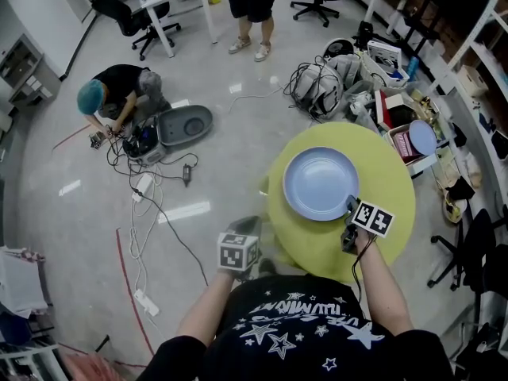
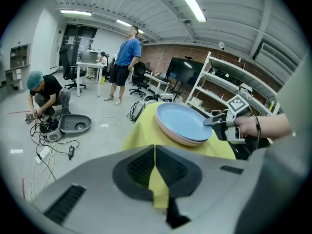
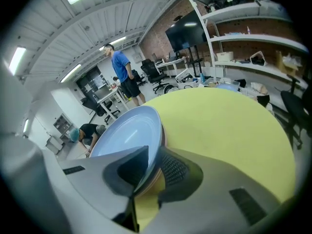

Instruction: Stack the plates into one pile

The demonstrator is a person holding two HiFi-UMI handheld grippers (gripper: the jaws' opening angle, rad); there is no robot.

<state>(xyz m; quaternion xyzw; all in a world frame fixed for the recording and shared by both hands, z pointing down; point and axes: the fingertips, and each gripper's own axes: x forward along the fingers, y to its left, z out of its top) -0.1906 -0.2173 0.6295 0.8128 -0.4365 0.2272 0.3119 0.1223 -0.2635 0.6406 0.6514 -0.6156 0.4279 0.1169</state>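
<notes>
On the round yellow table [image 1: 393, 181] a blue plate [image 1: 320, 182] rests on top of a pink plate [image 2: 176, 137]. My right gripper [image 1: 350, 211] is shut on the blue plate's near right rim; in the right gripper view that rim [image 3: 146, 145] runs between the two jaws, one above and one below. From the left gripper view the right gripper [image 2: 210, 122] shows at the plate's right edge. My left gripper [image 1: 249, 224] hangs off the table's near left edge, shut with nothing in it, pointing at the table [image 2: 139, 130].
A person [image 1: 119, 94] crouches over cables [image 1: 151, 189] and a grey case [image 1: 184, 124] on the floor at left. Another person [image 1: 252, 6] stands further off. Bags, boxes and another blue plate [image 1: 422, 137] crowd the floor beyond the table, with shelves at right.
</notes>
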